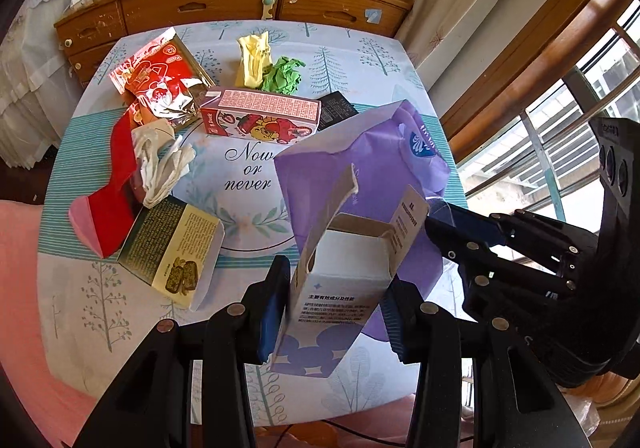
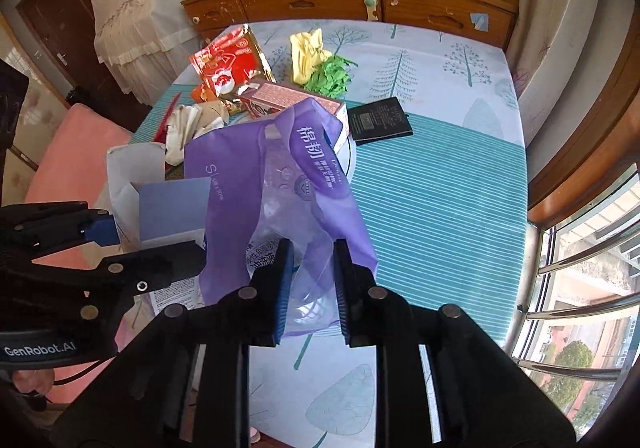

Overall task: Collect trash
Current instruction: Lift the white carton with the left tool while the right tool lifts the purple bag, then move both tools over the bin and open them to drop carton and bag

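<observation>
My left gripper [image 1: 336,308] is shut on an opened white and purple carton [image 1: 340,280], held above the table with its flap up. My right gripper [image 2: 310,288] is shut on a purple and clear plastic wrapper [image 2: 280,176], which hangs lifted beside the carton [image 2: 168,204]. In the left wrist view the wrapper [image 1: 372,160] stands behind the carton, with the right gripper's fingers [image 1: 472,232] on its right edge. More trash lies on the table: a strawberry-print box [image 1: 260,116], a red snack bag [image 1: 160,76], crumpled white paper [image 1: 160,164], yellow and green wads [image 1: 272,68].
The round table [image 2: 432,184] wears a tree-print cloth. On it also lie a red and pink pack [image 1: 108,200], a dark green and yellow box [image 1: 172,248] and a small black box [image 2: 378,120]. A wooden dresser [image 1: 240,4] stands behind, a window with bars [image 2: 580,288] at right.
</observation>
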`<state>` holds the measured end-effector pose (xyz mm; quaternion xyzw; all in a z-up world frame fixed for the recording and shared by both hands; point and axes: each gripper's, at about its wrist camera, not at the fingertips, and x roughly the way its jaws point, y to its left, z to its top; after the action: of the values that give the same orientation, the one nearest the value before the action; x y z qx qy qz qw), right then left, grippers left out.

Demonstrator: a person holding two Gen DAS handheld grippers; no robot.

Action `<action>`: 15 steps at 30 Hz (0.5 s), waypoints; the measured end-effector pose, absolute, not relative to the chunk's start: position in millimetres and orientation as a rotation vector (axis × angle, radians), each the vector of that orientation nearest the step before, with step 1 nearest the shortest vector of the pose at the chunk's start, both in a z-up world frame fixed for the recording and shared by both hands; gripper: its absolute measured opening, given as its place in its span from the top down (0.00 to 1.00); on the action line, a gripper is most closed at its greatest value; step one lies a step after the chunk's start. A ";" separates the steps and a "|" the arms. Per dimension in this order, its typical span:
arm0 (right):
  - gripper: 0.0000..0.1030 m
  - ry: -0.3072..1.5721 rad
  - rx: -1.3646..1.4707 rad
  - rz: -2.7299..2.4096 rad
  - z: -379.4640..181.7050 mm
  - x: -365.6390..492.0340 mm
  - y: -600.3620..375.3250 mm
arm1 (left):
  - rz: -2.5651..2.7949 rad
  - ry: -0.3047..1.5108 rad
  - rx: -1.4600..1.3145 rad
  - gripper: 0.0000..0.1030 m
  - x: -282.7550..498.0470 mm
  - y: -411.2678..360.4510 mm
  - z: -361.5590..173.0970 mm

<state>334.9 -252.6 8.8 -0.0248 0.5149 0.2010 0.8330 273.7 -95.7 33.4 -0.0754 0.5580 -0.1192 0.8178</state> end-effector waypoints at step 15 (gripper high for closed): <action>0.83 0.939 0.058 0.233 77.0 145.3 -208.6 | -0.425 1.105 -0.040 0.58 106.2 -6.5 77.6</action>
<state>145.3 -208.6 77.0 0.0281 0.4511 0.1118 0.8850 106.2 -6.5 77.6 -0.0188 0.5209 -0.2002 0.8296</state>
